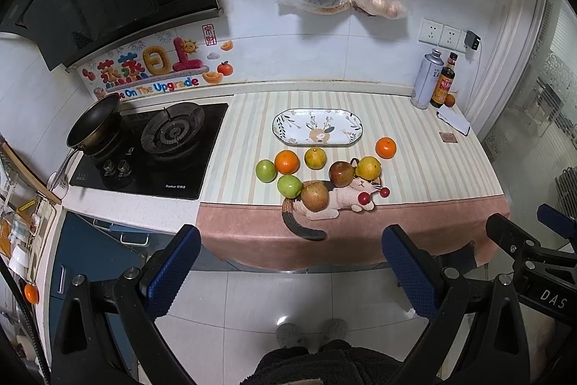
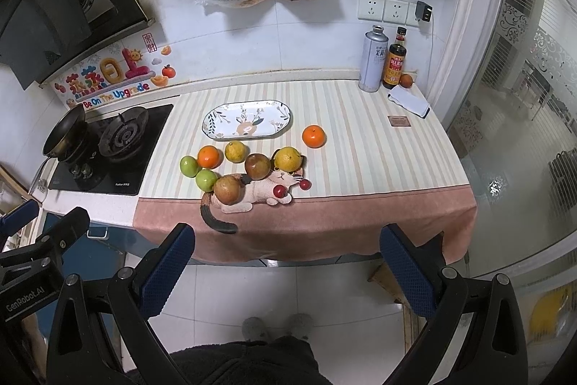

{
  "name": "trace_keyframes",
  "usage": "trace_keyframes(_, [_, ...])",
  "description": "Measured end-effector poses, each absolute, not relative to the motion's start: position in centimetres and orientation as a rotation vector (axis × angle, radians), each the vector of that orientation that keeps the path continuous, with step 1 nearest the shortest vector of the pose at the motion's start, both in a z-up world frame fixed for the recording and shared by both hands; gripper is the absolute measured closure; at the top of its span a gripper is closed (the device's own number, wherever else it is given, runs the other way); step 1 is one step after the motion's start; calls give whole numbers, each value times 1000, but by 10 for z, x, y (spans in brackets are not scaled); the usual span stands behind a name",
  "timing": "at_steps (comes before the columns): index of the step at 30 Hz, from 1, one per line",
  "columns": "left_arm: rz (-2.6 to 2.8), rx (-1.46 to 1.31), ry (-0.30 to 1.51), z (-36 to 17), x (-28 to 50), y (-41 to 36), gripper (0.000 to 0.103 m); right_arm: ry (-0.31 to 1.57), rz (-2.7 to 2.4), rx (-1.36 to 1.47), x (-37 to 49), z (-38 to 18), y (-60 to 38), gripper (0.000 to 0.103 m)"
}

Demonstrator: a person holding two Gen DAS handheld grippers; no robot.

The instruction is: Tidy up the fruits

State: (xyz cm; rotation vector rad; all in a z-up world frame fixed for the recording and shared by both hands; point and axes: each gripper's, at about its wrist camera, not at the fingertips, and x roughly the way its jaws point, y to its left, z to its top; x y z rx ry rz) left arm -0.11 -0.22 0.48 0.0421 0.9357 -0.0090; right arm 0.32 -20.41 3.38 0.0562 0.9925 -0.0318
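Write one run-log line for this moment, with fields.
phase: start | left gripper: open, empty | right gripper: open, empty | fruits: loose on cloth | plate: empty

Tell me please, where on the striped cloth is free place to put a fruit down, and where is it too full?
Free: the stripes between the lone orange and the bottles, and the strip between the stove and the oval plate. The plate itself holds nothing. Crowded: the fruit cluster in front of the plate, on the cat mat.
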Motion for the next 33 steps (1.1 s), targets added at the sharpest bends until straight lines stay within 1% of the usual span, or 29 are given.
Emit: trace_keyframes(33, [-12,39,936,4,6,-3,0,980,-32,57,-3,44,-199,0])
